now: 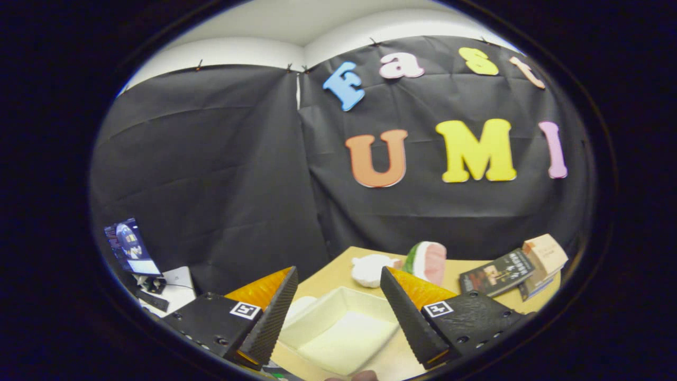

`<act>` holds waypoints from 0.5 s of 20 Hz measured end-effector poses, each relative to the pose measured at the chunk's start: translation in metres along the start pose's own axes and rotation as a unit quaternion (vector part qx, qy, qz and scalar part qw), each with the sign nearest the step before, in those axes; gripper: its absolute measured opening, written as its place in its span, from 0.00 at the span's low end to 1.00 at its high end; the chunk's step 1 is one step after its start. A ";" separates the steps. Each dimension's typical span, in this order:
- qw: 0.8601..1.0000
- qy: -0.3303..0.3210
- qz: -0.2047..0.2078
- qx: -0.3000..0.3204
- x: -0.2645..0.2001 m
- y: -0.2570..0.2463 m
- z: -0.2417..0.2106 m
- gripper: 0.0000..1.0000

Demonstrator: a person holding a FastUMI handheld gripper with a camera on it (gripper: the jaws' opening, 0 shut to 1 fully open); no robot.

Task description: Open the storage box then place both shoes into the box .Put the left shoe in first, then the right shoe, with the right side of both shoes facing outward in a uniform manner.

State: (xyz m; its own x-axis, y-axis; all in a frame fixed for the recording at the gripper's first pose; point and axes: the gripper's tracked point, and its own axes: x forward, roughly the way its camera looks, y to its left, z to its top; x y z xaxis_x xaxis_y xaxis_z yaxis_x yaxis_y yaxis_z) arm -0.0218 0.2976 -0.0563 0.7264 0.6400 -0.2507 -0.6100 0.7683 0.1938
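The claw (338,296) stands released, its two fingers (272,317) spread wide apart at the bottom of the frame with nothing pressed between them; each finger carries a small square black-and-white marker on its housing; in the gap between the fingers, low in the centre of the frame, lies a shallow cream-white storage box (344,328), its open hollow facing up and tilted a little toward the lower left; whether this piece is the box itself or its lid cannot be told; it rests on a tan counter (476,270) that runs from the lower centre toward the lower right of the frame; a rounded white shape (300,306) shows just beside the box's left rim, against the left finger, too hidden to make out; beyond the fingers, near the counter's far edge, sits a lumpy white soft thing (373,269), and just right of it a plush watermelon slice (428,260), green outside and pink inside; further toward the lower right lies a dark book (497,272), and beside it a tan cardboard carton (545,253) resting over more books; at the lower left of the frame, off the counter, a small lit screen (129,246) stands above a white surface with cables; black cloth fills the background, with pale wall above it.
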 end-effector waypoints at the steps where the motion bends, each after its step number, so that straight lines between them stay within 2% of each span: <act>1: 1.000 -0.003 -0.025 -0.002 -0.017 -0.033 -0.004 0.96; 6: 0.991 0.021 -0.134 0.019 -0.100 -0.172 -0.060 0.95; 10: 0.981 0.071 -0.174 0.052 -0.124 -0.235 -0.126 0.95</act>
State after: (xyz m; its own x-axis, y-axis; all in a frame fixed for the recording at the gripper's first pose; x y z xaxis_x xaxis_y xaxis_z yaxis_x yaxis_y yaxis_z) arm -0.0091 0.0363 -0.1904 0.8291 0.3366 -0.4465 -0.2919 0.9416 0.1678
